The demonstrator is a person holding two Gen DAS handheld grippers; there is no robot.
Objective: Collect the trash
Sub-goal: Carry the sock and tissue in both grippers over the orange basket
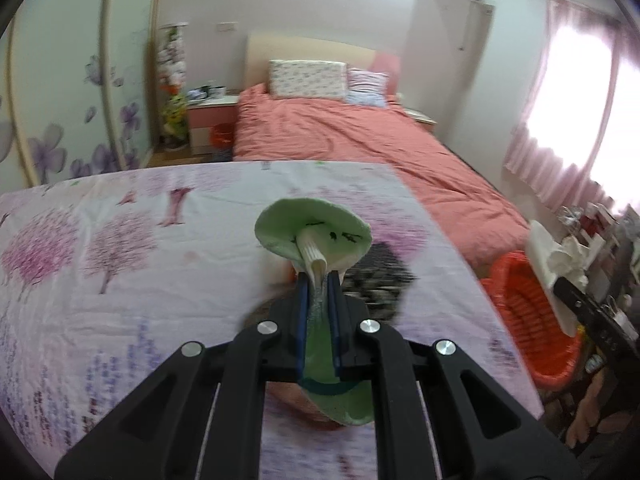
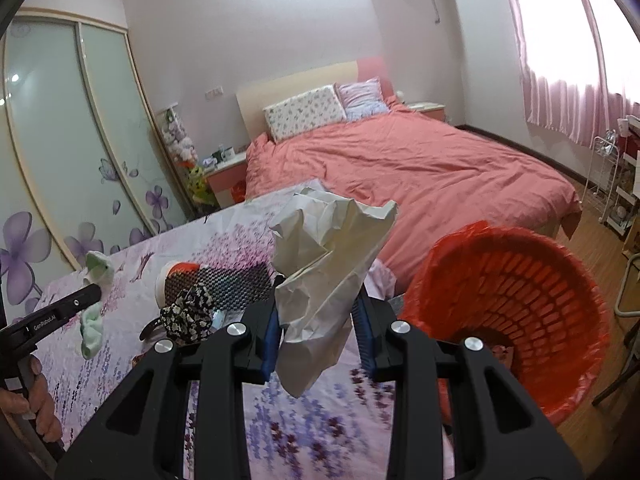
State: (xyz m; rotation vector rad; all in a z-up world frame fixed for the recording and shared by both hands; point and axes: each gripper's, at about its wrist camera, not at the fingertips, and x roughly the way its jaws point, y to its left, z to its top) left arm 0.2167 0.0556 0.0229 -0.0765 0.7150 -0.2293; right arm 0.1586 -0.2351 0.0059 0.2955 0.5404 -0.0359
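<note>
Left wrist view first: I had the left gripper [image 1: 318,280] pointed down over the flowered table cover [image 1: 120,272], its jaws pressed together on one crumpled green paper cup [image 1: 312,232], flattened between the blue pads and held above the middle of the cover. Ahead, the cover's far edge met the pink bed [image 1: 360,136], with no gap that I could see there. Off the cover's right edge stood one orange basket [image 1: 532,320], mouth toward me. The right gripper [image 1: 580,300] showed past that edge as a dark bar with white paper on it, over the basket.

Right wrist view: my right gripper [image 2: 320,320] had its jaws clamped on one wad of crumpled white paper [image 2: 328,276], which stuck up above and hung below the pads, held over the cover near its right edge. The orange basket [image 2: 516,312] sat just off that edge, lined in red plastic, its opening clear. On the cover I counted one red-and-white cup on its side [image 2: 176,276], one dark patterned case [image 2: 232,284] and one black-and-white floral scrunchie [image 2: 188,316]. At the left, the left gripper [image 2: 90,294] hung above the cover with the green cup, a hand [image 2: 24,408] on its handle.
</note>
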